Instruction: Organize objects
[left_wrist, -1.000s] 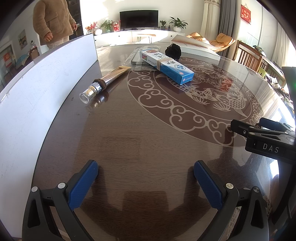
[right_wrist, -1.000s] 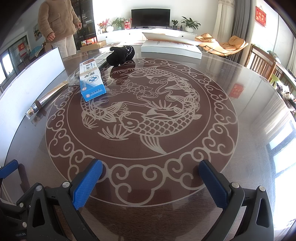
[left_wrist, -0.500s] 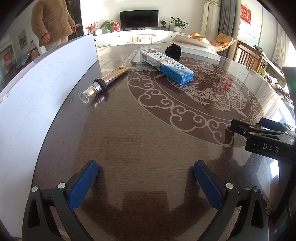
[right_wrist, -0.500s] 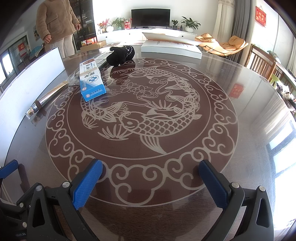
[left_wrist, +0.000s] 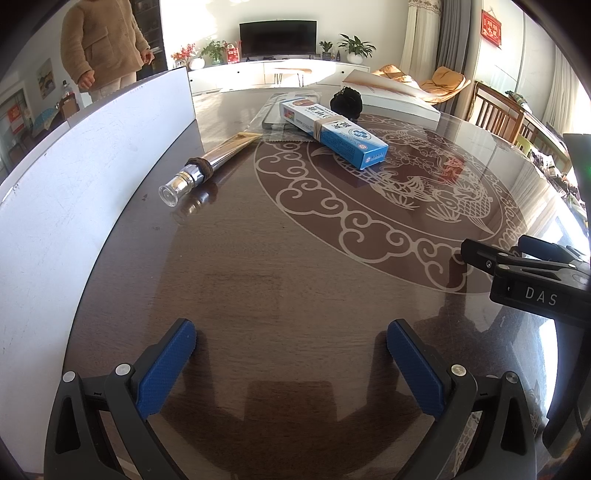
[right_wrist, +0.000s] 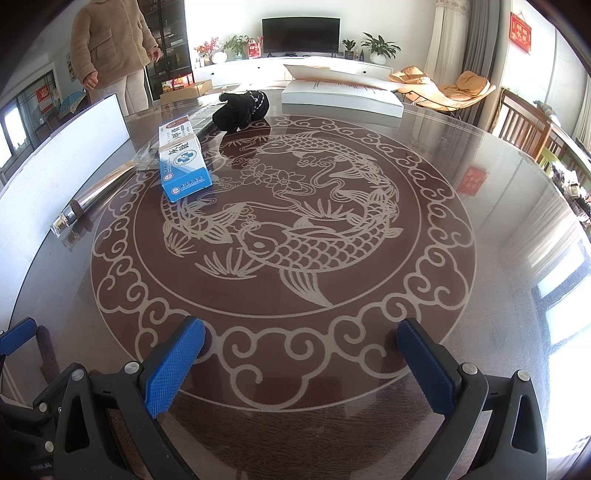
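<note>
A blue and white toothpaste box (left_wrist: 334, 134) (right_wrist: 183, 166) with a band around it lies on the round table, partly on a clear plastic bag (left_wrist: 284, 110). A silver-gold tube (left_wrist: 207, 166) (right_wrist: 92, 195) with a clear cap and a brown hair tie round its neck lies to the left of the box. A black bundle (left_wrist: 347, 103) (right_wrist: 242, 109) sits behind the box. My left gripper (left_wrist: 290, 354) is open and empty, low over the near table. My right gripper (right_wrist: 301, 354) is open and empty, also seen at the right of the left wrist view (left_wrist: 524, 266).
A white board (left_wrist: 74, 177) (right_wrist: 66, 147) stands along the table's left edge. A large white flat box (left_wrist: 391, 98) (right_wrist: 341, 92) lies at the far side. A person in a tan coat (left_wrist: 101, 44) stands beyond the table. Wooden chairs (right_wrist: 524, 125) stand at the right.
</note>
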